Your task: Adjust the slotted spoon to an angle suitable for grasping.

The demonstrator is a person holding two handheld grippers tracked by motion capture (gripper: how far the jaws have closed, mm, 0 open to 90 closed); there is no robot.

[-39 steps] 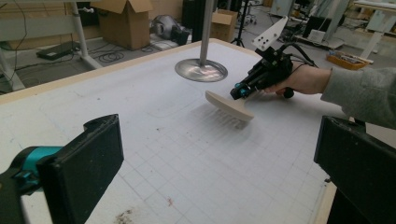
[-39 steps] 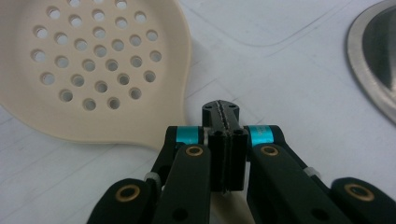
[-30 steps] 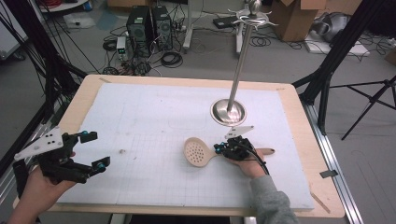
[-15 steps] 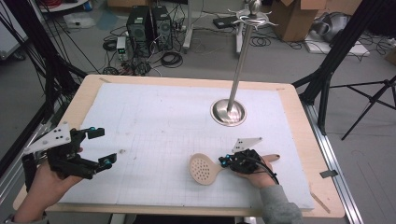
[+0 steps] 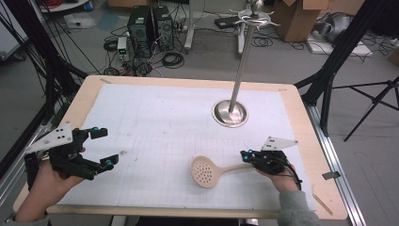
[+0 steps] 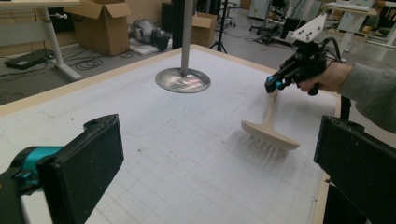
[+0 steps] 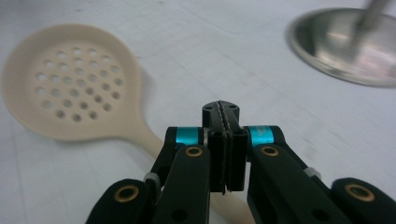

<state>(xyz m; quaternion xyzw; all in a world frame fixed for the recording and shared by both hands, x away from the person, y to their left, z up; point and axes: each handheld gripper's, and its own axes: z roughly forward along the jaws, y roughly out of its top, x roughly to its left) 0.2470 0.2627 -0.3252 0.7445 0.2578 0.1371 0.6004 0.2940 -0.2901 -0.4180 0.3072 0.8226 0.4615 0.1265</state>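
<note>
High view: right gripper (image 5: 246, 154) clamped on skimmer (image 5: 205, 171) handle, lifted off table (image 5: 155, 117). Left gripper (image 5: 104, 147) wide apart, holding nothing.

grippers (image 5: 101, 148) blk | teal joints | brass screws | grey sleeve (image 5: 294, 209)

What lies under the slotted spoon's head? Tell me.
The slotted spoon is over bare gridded white mat, visible through its holes. The handle's end is hidden inside the right hand-held gripper.

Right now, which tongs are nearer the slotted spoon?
Right. The right tongs are shut on the handle of the slotted spoon, lifting it off the mat. The left tongs hang open at the table's far left edge, well apart.
</note>
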